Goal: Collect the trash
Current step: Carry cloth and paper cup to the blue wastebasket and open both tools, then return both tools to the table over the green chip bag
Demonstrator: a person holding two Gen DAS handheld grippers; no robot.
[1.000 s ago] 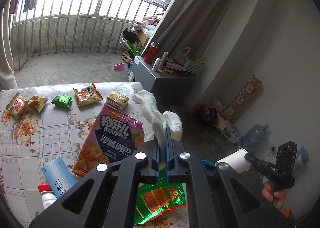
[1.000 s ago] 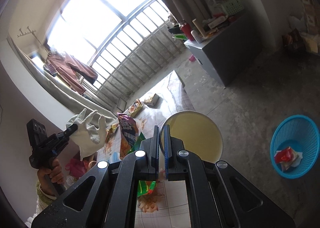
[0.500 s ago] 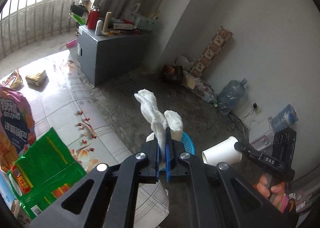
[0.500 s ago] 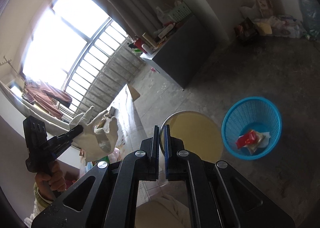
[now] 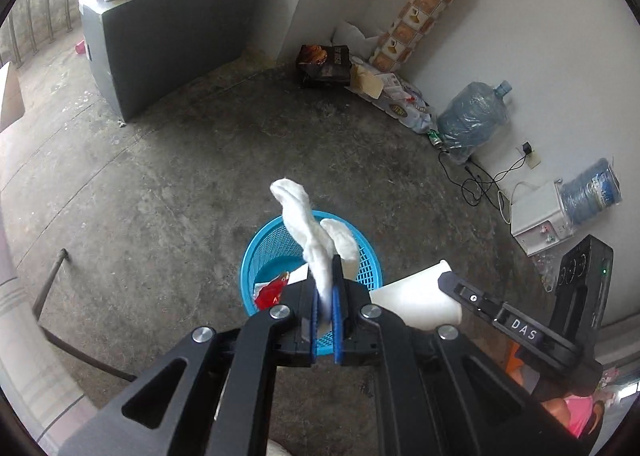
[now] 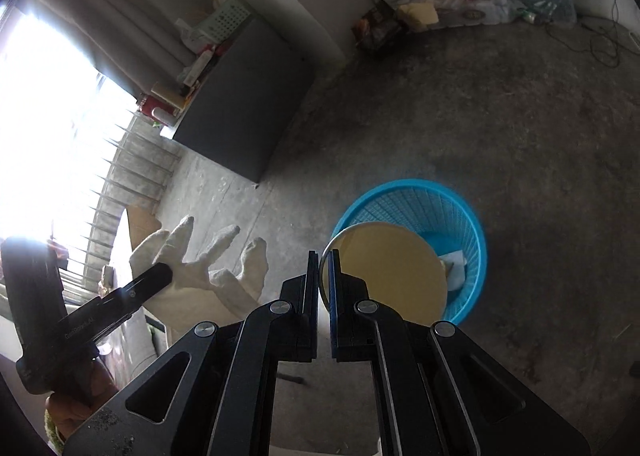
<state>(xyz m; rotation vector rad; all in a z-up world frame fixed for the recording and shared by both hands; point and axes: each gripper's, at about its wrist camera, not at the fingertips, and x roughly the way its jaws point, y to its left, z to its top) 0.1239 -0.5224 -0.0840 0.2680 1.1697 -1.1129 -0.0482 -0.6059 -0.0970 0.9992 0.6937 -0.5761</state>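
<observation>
Above the round blue mesh plastic basket (image 5: 256, 256) on the concrete floor (image 5: 180, 176) – a red wrapper (image 5: 272, 290) already inside – the left gripper (image 5: 325, 288) pinches a limp white cloth glove (image 5: 308, 224), while the right gripper (image 6: 324, 276) clamps the rim of a white paper cup (image 6: 384, 268) over the basket's edge.

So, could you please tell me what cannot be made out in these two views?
- Blue basket contents: left wrist view, partly hidden by the white glove and left hand-held gripper.
- Same basket: right wrist view, partly covered by the paper cup in the right hand-held gripper.
- Cup interior's bottom: cut off by the fingers.
</observation>
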